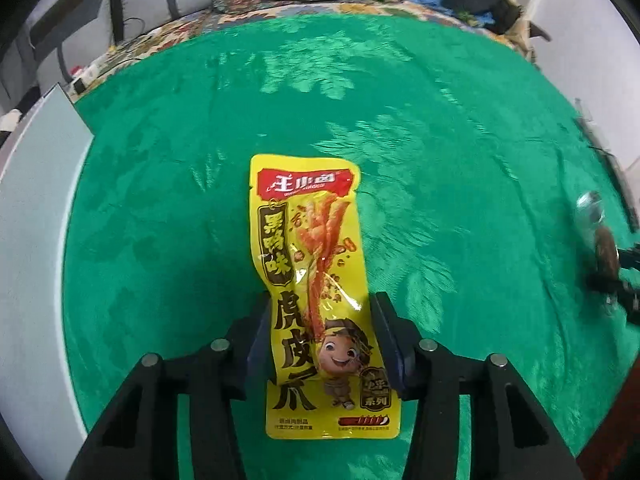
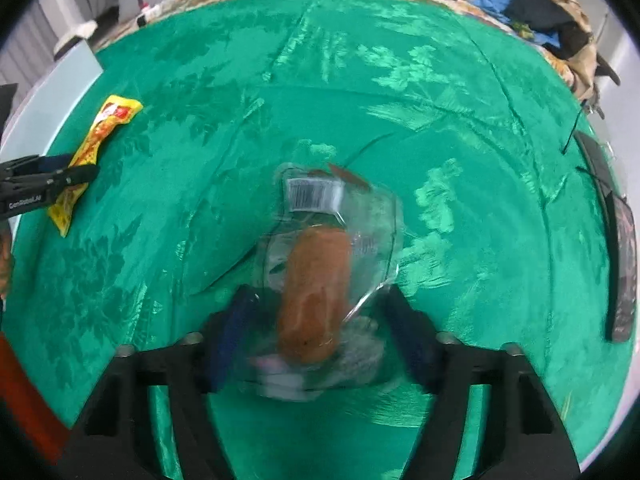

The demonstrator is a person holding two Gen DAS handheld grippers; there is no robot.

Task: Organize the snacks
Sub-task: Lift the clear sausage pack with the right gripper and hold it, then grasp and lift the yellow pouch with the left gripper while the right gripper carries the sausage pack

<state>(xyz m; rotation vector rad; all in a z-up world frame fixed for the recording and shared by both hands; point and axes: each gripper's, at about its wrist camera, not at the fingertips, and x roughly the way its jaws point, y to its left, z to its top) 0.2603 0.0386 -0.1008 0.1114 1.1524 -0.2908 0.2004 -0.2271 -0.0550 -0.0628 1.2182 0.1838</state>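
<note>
Black claw arms with dark blue pads fill the bottom of each wrist view. At bottom centre of the left wrist view, the left claw (image 1: 322,344) pinches a yellow snack packet (image 1: 312,280) near its lower end, both pads pressed against the packet's long edges; the packet, printed with red and black lettering and a cartoon figure, stretches up toward the middle of the frame over the green cloth (image 1: 440,140). At bottom centre of the right wrist view, the right claw (image 2: 320,320) brackets a clear plastic pack holding a brown oblong snack (image 2: 316,292); the picture is blurred there, the wrapper reaches both pads, and I cannot tell whether they press on it. A barcode label (image 2: 314,194) sits at the pack's far end. Out at the left edge of that view, the left claw and the yellow packet appear again, well apart from the clear pack. Green patterned cloth covers the worktop in both views. A pale board (image 1: 40,200) lies along its left side, and piled clothing (image 2: 556,16) sits at the upper right.
</note>
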